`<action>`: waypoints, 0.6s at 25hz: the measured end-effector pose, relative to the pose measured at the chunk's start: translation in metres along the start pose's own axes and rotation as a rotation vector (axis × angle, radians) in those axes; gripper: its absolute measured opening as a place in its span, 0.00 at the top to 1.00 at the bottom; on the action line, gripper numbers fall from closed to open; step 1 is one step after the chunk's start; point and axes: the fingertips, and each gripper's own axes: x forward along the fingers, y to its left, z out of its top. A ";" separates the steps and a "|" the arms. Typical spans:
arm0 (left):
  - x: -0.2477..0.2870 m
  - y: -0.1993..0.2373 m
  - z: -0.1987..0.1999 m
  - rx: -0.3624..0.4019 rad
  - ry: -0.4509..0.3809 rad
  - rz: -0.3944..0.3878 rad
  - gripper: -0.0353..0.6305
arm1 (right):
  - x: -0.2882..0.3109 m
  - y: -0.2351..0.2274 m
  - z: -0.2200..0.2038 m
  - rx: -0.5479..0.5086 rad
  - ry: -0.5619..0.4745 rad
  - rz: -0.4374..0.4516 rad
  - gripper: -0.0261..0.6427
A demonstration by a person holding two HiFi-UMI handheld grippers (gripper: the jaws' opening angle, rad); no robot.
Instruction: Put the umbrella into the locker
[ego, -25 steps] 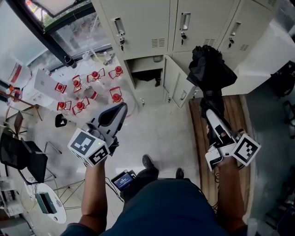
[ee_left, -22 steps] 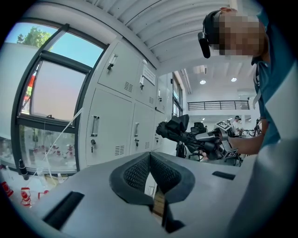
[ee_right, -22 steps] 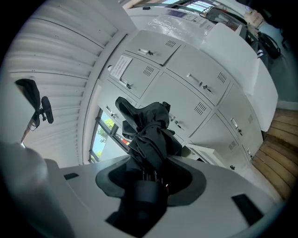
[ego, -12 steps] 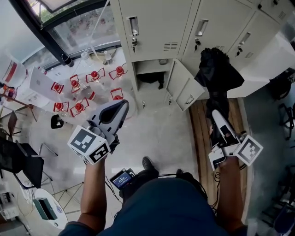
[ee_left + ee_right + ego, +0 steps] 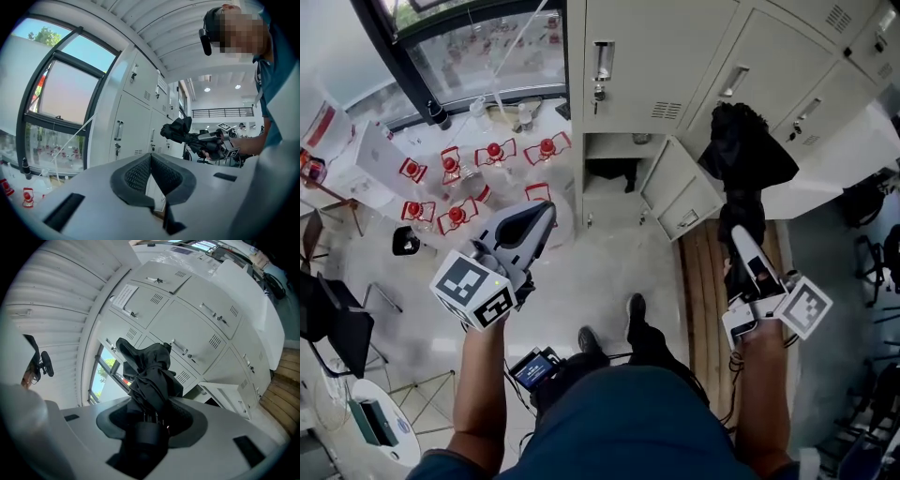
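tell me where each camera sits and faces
Head view: on the person's head, looking steeply down at floor and lockers; shows forearms, legs, left gripper and right gripper.
Left gripper view: on the left gripper, looking level along its shut fingers toward the lockers; shows the person's torso and right arm.
Right gripper view: on the right gripper, along fingers clamped on the umbrella; no body clearly shows.
Shared: all show umbrella and lockers.

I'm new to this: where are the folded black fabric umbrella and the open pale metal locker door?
folded black fabric umbrella (image 5: pixel 748 150), head view, bunched canopy.
open pale metal locker door (image 5: pixel 675 185), head view, door panel.
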 end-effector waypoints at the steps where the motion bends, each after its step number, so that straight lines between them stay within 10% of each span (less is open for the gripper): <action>1: 0.000 0.002 -0.001 -0.001 -0.001 0.009 0.92 | 0.004 -0.002 0.000 0.004 0.003 0.007 0.65; 15: 0.028 0.044 -0.015 0.059 0.045 0.187 0.92 | 0.087 -0.038 -0.015 -0.099 0.147 0.085 0.65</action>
